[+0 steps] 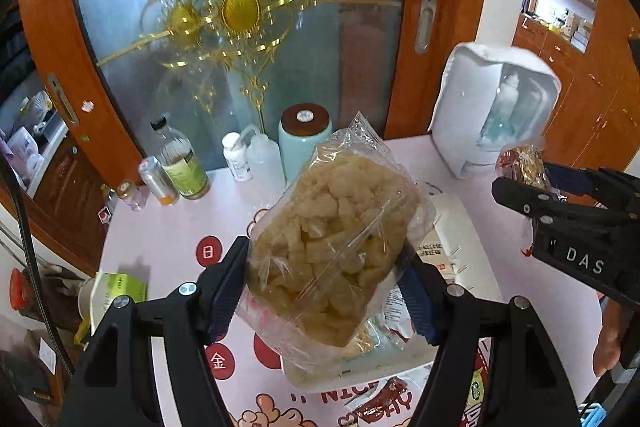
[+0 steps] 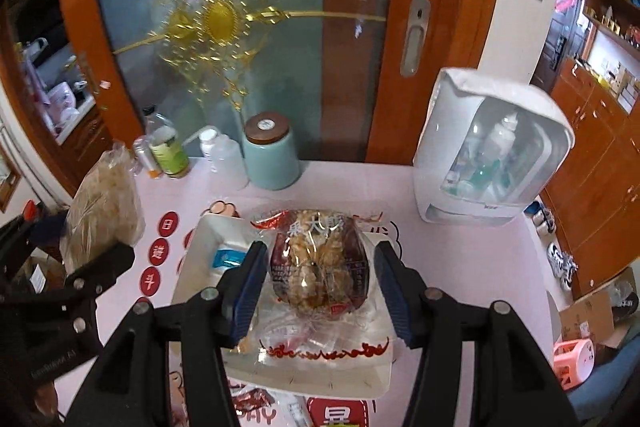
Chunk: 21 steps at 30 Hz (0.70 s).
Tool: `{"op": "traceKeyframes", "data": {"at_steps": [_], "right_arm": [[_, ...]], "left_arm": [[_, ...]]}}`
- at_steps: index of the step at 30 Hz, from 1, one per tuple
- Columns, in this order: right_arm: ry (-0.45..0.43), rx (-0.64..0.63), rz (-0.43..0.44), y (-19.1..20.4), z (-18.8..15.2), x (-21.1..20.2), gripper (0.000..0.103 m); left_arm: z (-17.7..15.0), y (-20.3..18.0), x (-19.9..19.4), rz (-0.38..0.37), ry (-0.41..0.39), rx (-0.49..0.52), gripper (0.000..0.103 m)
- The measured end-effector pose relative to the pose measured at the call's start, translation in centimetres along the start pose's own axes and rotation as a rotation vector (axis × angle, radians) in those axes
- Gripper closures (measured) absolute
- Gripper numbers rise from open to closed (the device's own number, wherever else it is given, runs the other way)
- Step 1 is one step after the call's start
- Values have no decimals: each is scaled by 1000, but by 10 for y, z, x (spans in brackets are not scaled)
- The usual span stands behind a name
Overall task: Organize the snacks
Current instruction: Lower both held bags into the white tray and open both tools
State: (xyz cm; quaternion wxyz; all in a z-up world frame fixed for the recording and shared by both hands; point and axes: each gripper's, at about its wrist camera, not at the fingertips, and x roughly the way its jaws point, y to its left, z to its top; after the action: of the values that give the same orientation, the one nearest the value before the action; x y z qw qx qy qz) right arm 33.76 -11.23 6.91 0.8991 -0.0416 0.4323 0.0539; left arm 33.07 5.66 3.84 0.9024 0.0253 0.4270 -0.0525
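Note:
My left gripper (image 1: 324, 287) is shut on a clear bag of pale yellow puffed snacks (image 1: 336, 243), held above the white tray (image 1: 360, 371). The bag also shows at the left of the right wrist view (image 2: 104, 207). My right gripper (image 2: 320, 287) is shut on a brown-and-clear snack bag with red trim (image 2: 320, 263), held over the white tray (image 2: 196, 239). That bag and the right gripper (image 1: 520, 183) show at the right of the left wrist view. The tray holds a blue-and-white packet (image 2: 230, 255) and other wrappers.
A pink printed table cover (image 2: 460, 267) lies under the tray. At the back stand a teal canister (image 2: 272, 151), bottles (image 2: 168, 147) and a white cosmetics case (image 2: 492, 151). A glass sliding door (image 2: 240, 27) is behind. Red snack packets (image 1: 384, 399) lie near the front edge.

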Motion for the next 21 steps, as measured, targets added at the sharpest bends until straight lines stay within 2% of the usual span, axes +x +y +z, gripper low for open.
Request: {"op": "traceKeyframes", "data": {"at_steps": [5, 7, 8, 9, 10, 12, 13, 21], "right_arm": [[39, 9, -9, -1, 2, 26, 45], [64, 24, 13, -2, 1, 38, 45], [93, 42, 36, -3, 0, 47, 44], [108, 58, 54, -5, -2, 51, 44], [110, 76, 65, -7, -4, 54, 42], [97, 88, 54, -8, -8, 55, 23], [90, 90, 55, -8, -9, 55, 19], [76, 97, 75, -14, -17, 39, 17]], "left_arm": [[-1, -1, 33, 8, 54, -4, 31], [-3, -2, 44, -6, 75, 0, 20], [-3, -2, 47, -13, 80, 1, 9], [-4, -2, 51, -17, 81, -1, 1], [-4, -2, 54, -16, 82, -6, 1], [-5, -2, 58, -12, 83, -17, 1], [-6, -2, 59, -10, 85, -20, 1], [-14, 4, 46, 10, 86, -53, 1]]}}
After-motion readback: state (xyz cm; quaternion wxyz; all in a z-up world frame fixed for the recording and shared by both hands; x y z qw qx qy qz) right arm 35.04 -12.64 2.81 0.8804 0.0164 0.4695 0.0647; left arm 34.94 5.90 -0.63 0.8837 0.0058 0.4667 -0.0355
